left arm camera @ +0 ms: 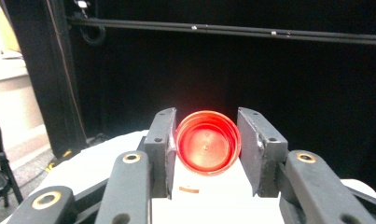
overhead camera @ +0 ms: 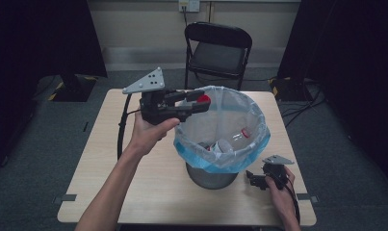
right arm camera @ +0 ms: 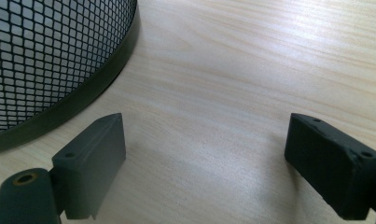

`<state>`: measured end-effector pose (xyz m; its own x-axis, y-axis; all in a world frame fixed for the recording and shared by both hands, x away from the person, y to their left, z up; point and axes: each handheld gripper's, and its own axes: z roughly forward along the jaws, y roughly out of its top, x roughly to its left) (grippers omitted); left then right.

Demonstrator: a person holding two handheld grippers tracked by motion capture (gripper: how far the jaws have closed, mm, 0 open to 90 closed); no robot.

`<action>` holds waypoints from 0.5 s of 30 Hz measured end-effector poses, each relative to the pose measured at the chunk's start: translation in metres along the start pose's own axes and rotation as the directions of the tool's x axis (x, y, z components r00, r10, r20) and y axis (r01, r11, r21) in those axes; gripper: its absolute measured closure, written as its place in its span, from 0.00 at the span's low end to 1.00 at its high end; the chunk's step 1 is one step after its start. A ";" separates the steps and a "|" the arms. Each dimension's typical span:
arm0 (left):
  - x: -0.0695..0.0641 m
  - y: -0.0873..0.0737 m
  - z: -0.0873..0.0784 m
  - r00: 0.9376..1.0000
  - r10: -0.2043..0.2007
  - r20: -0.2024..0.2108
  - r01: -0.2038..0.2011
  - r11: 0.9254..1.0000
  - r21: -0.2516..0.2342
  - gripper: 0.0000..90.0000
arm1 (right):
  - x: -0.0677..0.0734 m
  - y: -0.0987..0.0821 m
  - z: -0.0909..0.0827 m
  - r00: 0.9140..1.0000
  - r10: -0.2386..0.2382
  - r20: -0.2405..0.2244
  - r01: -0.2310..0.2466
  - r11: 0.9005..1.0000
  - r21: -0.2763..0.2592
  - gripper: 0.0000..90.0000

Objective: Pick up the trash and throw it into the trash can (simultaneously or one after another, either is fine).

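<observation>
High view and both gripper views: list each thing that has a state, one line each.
Left gripper: shut on the red cap, held over the bin's rim.
Red cap: clamped between the jaws, hollow side toward the camera.
Right gripper: open, nothing between the jaws, low over the table.
Bin: upright, lined with a bag, bottles inside.
Chair: unfolded, vacant.

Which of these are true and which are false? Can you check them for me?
1. The left gripper squeezes a red bottle cap. True.
2. The cap already lies in the bin. False: it is held over the bin's bag rim.
3. The right gripper holds a bottle. False: its jaws are open, nothing between them.
4. The right gripper rests on the wooden table beside the mesh bin. True.
5. The bag is black. False: it is clear and blue.
</observation>
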<state>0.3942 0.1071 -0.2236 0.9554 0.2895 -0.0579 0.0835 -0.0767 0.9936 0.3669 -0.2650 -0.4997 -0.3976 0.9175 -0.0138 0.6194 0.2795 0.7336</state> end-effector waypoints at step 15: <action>0.003 -0.006 0.007 1.000 0.005 -0.026 -0.004 0.999 0.045 0.35 | 0.000 0.000 0.000 1.000 0.000 0.000 0.000 1.000 0.000 0.13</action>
<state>0.3982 0.1014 -0.2309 0.9482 0.3135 -0.0507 0.0927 -0.1208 0.9883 0.3669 -0.2650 -0.4997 -0.3976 0.9174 -0.0142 0.6193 0.2797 0.7336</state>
